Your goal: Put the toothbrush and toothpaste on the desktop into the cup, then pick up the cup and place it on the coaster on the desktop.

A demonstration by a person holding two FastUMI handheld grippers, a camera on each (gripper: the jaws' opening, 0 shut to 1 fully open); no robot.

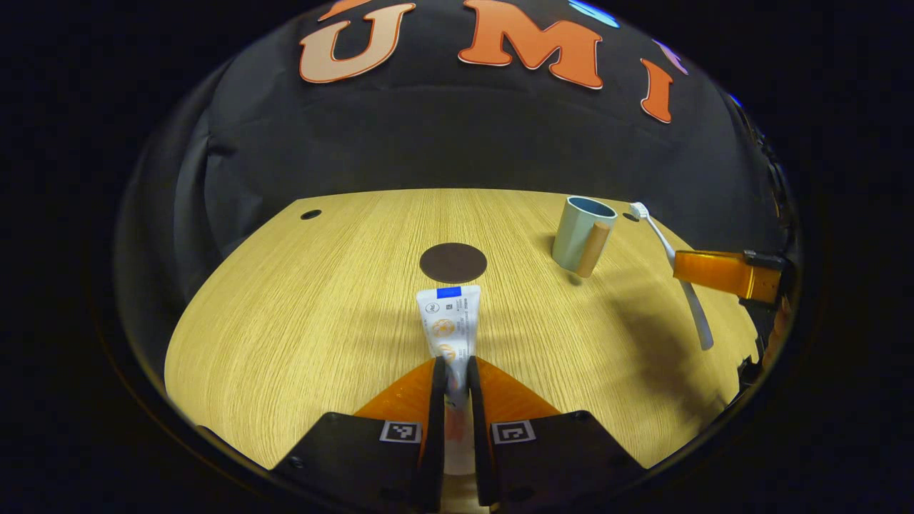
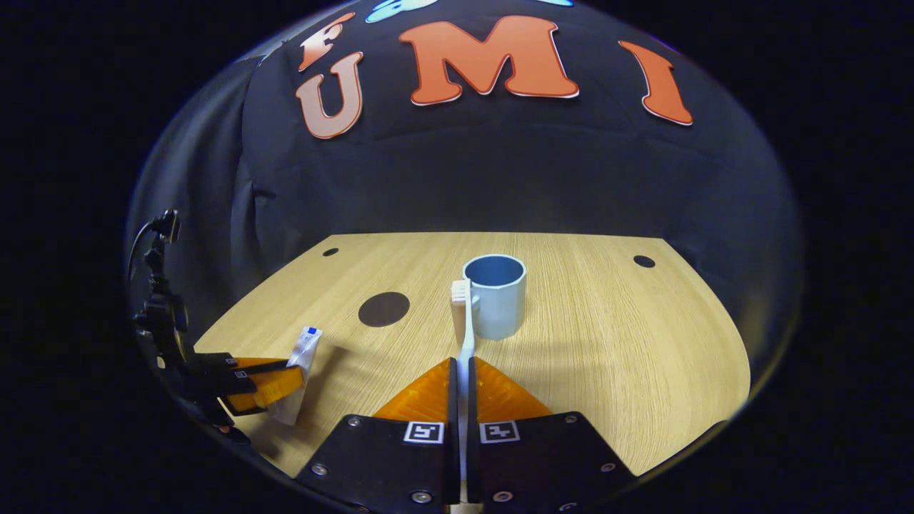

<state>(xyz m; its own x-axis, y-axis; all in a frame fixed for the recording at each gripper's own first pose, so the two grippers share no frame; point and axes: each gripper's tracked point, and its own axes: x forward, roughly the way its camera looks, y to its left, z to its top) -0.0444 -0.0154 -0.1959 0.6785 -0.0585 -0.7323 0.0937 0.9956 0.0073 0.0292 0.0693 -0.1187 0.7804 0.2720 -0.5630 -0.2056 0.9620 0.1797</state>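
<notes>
In the left gripper view my left gripper (image 1: pixel 455 368) is shut on the white toothpaste tube (image 1: pixel 450 321), which points forward above the desk. Ahead of it lies the dark round coaster (image 1: pixel 453 262). The pale blue cup (image 1: pixel 580 232) with a wooden handle stands to the right. Beside it the right gripper (image 1: pixel 696 275) holds the white toothbrush (image 1: pixel 675 268). In the right gripper view my right gripper (image 2: pixel 460 368) is shut on the toothbrush (image 2: pixel 465 335), its head up in front of the cup (image 2: pixel 496 296). The left gripper (image 2: pixel 289 378) with the toothpaste (image 2: pixel 300 371) is at far left; the coaster (image 2: pixel 383 308) lies beyond.
The wooden desk (image 2: pixel 607 343) has small dark holes (image 2: pixel 643 261) near its back corners. The black cloth wall rises right behind the desk's far edge.
</notes>
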